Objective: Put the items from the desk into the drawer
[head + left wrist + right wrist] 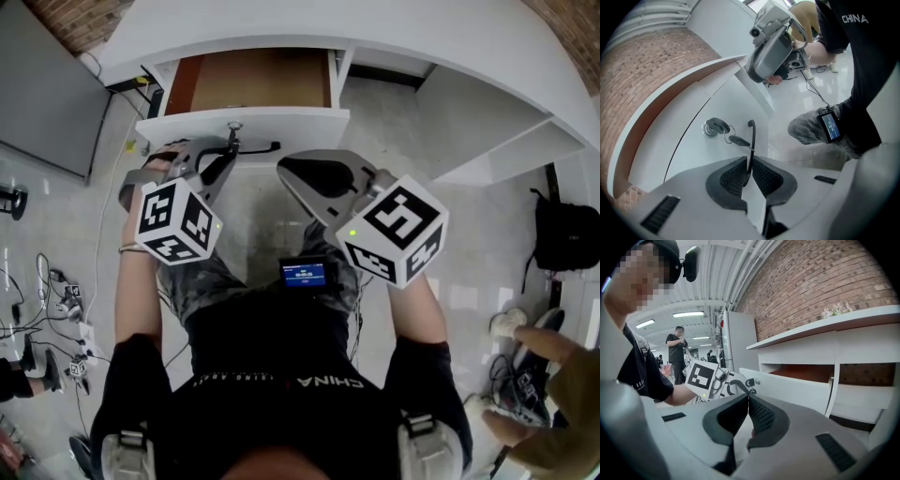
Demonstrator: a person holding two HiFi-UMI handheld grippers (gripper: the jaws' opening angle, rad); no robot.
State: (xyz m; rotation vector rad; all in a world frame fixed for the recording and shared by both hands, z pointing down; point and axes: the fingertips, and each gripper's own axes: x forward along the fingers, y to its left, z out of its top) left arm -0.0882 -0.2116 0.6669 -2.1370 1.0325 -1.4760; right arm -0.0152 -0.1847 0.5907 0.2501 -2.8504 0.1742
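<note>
1. Jaws of my left gripper (749,163) are clenched on the thin black handle (751,138) of the drawer (244,120). The bar runs up from between the ribbed pads.
2. My right gripper (748,399) has its jaws pressed together with nothing between them. It hangs just right of the left one, apart from the drawer front.
3. I see the drawer pulled out from under the white tabletop (375,33), with its brown bottom showing.
4. One key (714,125) sits in the lock beside the handle. A second key (738,140) hangs from its ring against the white front.
5. Behind the desk I make out a brick wall (811,277). Underfoot is a pale glossy floor (469,253), with cables (47,291) strewn at the left and a black backpack (565,234) at the right.
6. In the right gripper view, strip lights (689,314) run overhead and a person (677,352) stands far back in the room.
7. The tabletop's overhang hides the far end of the drawer from my head view.
8. Up by the wall, a small pale thing (834,311) rests on the tabletop, too small for me to tell what it is.
9. At the lower right corner of the head view, another person's hand (544,347) and sleeve are cut off by the edge.
10. A small lit screen (304,274) is strapped on the holder's thigh, and I cannot read its print.
</note>
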